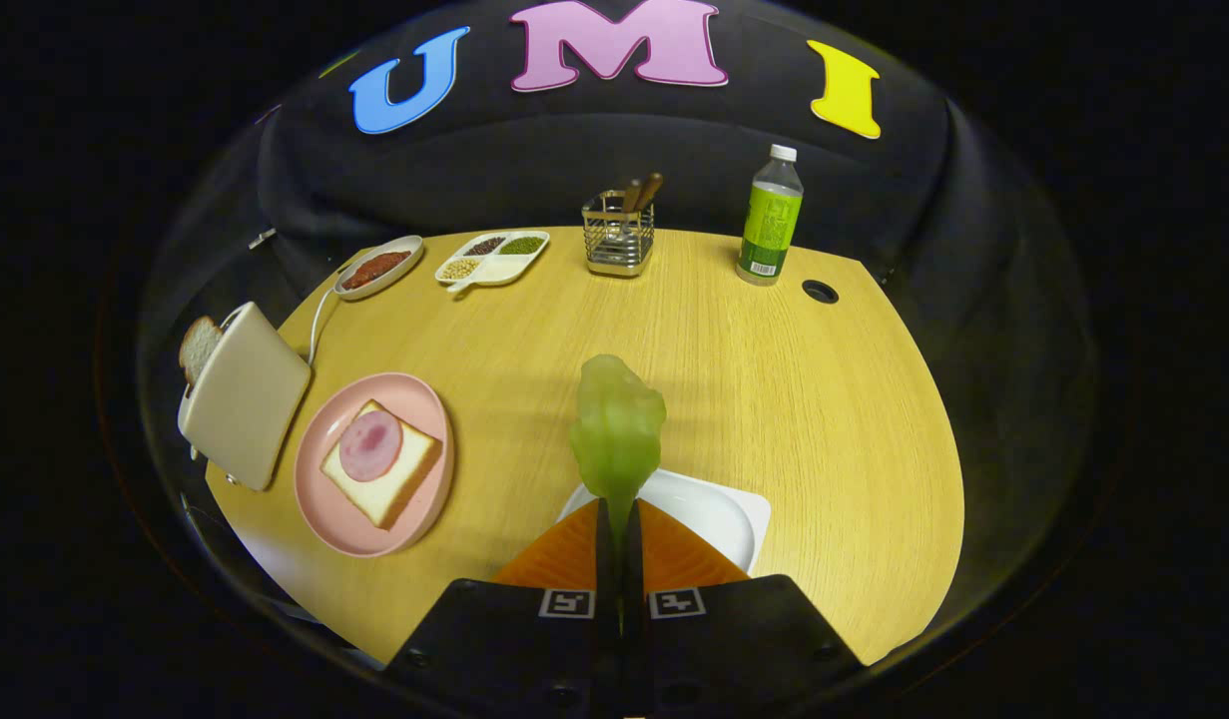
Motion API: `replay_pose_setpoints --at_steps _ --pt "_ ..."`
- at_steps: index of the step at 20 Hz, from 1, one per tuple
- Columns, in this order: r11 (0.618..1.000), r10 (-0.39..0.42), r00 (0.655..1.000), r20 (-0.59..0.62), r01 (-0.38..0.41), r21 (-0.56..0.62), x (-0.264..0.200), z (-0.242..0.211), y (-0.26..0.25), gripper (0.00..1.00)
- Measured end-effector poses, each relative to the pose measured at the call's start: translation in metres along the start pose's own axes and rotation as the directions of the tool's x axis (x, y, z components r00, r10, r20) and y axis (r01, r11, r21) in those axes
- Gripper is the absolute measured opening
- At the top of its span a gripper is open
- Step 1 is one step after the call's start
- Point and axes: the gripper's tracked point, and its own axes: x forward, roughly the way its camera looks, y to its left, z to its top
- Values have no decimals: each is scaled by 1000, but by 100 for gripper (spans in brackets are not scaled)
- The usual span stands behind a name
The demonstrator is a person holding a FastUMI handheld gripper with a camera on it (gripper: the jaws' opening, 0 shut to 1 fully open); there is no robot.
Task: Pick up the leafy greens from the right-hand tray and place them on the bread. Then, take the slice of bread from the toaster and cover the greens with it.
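There the hand-held gripper (619, 524) pinched the greens (617, 429) upright above the white tray (719, 514); the bread (381, 464) lay on the pink plate (319, 499), off to its left

greens (617, 429): pale, upright, pinched | bread (381, 469): ham-topped, pink plate | toaster slice (198, 347): protruding

A wooden counter (774, 399) carries a toaster (245, 394), a pink plate (319, 479), a white tray (719, 509), an oval dish (379, 268), a divided dish (492, 257), a wire holder (619, 238) and a bottle (771, 215).
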Motion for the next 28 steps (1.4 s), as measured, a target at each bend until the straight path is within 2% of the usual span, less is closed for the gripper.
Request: replay_pose_setpoints --at_steps 6,12,20,28 --pt "999 22 999 49 -20 -42 -23 40 52 5" --pt "990 70 996 46 -64 -122 -32 61 115 5" --pt "968 151 987 -55 -159 -194 -6 40 191 5" --pt "956 122 982 -143 -155 -251 34 4 215 7"
